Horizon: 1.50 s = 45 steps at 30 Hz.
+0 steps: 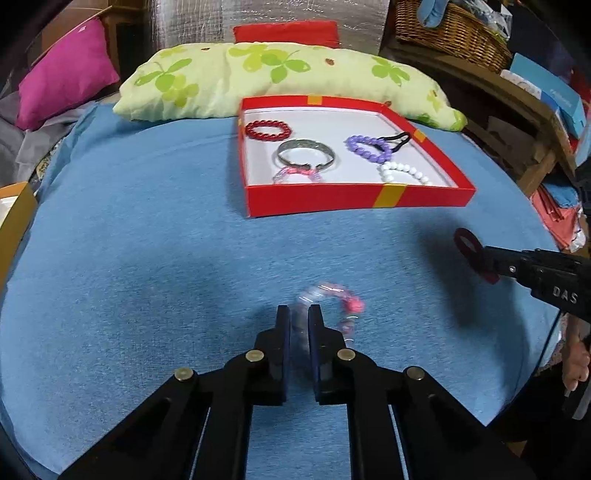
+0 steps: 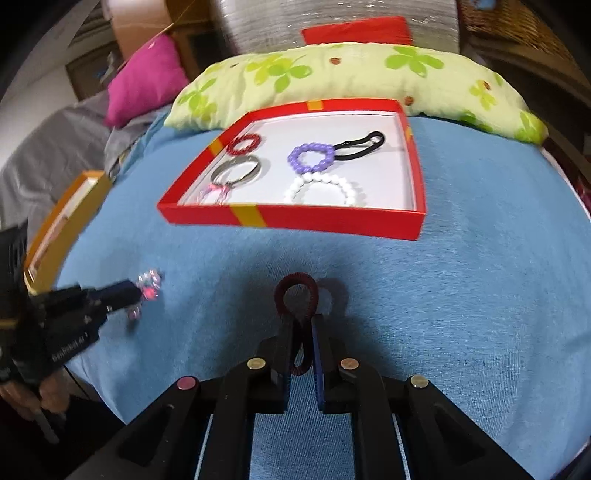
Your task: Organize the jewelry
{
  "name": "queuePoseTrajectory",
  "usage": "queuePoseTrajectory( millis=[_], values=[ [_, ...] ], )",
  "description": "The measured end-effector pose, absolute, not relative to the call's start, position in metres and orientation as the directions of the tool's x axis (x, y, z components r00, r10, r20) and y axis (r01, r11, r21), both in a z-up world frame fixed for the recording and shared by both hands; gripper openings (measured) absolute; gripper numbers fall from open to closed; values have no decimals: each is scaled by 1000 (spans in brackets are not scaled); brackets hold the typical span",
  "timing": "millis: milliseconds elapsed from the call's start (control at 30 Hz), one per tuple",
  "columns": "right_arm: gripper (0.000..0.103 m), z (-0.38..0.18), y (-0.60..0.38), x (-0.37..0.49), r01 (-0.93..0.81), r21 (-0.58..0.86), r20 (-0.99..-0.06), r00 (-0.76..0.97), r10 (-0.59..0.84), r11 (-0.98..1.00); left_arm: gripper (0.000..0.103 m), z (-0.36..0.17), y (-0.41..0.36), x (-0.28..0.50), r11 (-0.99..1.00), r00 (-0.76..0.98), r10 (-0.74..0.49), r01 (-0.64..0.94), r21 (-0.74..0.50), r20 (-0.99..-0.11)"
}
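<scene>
A red box (image 1: 354,195) (image 2: 295,221) on the blue cloth holds a red bead bracelet (image 1: 267,129), a silver bangle (image 1: 306,155), a pink clear bracelet (image 1: 295,175), a purple bead bracelet (image 1: 369,147), a black hair tie (image 1: 397,138) and a white bead bracelet (image 1: 404,173). My left gripper (image 1: 298,310) is shut on a pink and clear bead bracelet (image 1: 343,306), blurred, just above the cloth; it also shows in the right wrist view (image 2: 147,284). My right gripper (image 2: 301,321) is shut on a dark red hair tie (image 2: 297,291), which also shows in the left wrist view (image 1: 469,245).
A green clover pillow (image 1: 288,81) lies behind the box. An orange box (image 2: 62,236) sits at the left edge of the blue cloth (image 1: 147,258). A pink cushion (image 1: 62,74) is at the far left and a wicker basket (image 1: 454,33) at the far right.
</scene>
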State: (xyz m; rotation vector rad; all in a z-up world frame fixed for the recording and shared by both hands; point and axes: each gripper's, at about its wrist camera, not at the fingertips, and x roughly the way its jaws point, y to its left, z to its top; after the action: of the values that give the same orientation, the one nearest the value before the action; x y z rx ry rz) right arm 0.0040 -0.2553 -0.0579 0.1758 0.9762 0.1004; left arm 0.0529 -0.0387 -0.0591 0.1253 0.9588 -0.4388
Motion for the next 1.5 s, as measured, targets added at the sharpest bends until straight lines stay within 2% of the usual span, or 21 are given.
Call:
queuePoseTrajectory(
  millis=[400, 433, 467, 500, 567, 800, 833, 933, 1000, 1067, 1267, 1300, 1333, 1500],
  values=[
    [10, -61, -272, 10, 97, 241, -828, 539, 153, 966, 10, -47, -58, 45, 876, 481, -350, 472, -99, -804],
    [10, -62, -272, 10, 95, 240, -829, 537, 154, 966, 13, -49, -59, 46, 875, 474, -348, 473, -99, -809],
    [10, -62, -272, 10, 94, 239, -831, 534, 154, 966, 24, -51, -59, 46, 875, 465, -340, 475, -94, -817],
    [10, -63, -272, 9, 93, 239, -833, 531, 154, 967, 45, -52, -59, 46, 878, 464, -326, 472, -82, -823],
    [10, -65, -272, 9, 92, 237, -837, 524, 155, 967, 64, -55, -57, 44, 886, 476, -300, 461, -56, -827],
    [10, -67, -270, 8, 92, 230, -844, 515, 151, 969, 64, -67, -51, 43, 878, 442, -312, 472, -77, -841],
    [10, -68, -269, 9, 92, 225, -845, 515, 148, 970, 62, -69, -53, 43, 874, 433, -316, 479, -82, -844],
    [10, -69, -268, 9, 93, 226, -845, 514, 147, 970, 48, -71, -60, 39, 862, 456, -308, 506, -42, -835],
    [10, -69, -267, 9, 95, 223, -845, 515, 144, 970, 27, -71, -63, 38, 852, 452, -328, 521, -53, -830],
    [10, -68, -266, 9, 94, 222, -844, 517, 143, 970, 18, -71, -64, 40, 852, 448, -337, 520, -66, -828],
    [10, -64, -266, 8, 79, 241, -828, 536, 163, 967, 15, -67, -67, 40, 852, 453, -353, 517, -81, -819],
    [10, -63, -267, 7, 78, 246, -825, 540, 166, 966, 7, -66, -67, 40, 850, 455, -358, 520, -82, -815],
    [10, -61, -267, 7, 78, 250, -821, 546, 169, 965, 6, -64, -68, 39, 848, 460, -361, 523, -81, -811],
    [10, -57, -267, 6, 71, 264, -809, 560, 180, 962, 5, -53, -68, 37, 844, 470, -387, 527, -100, -793]
  ],
)
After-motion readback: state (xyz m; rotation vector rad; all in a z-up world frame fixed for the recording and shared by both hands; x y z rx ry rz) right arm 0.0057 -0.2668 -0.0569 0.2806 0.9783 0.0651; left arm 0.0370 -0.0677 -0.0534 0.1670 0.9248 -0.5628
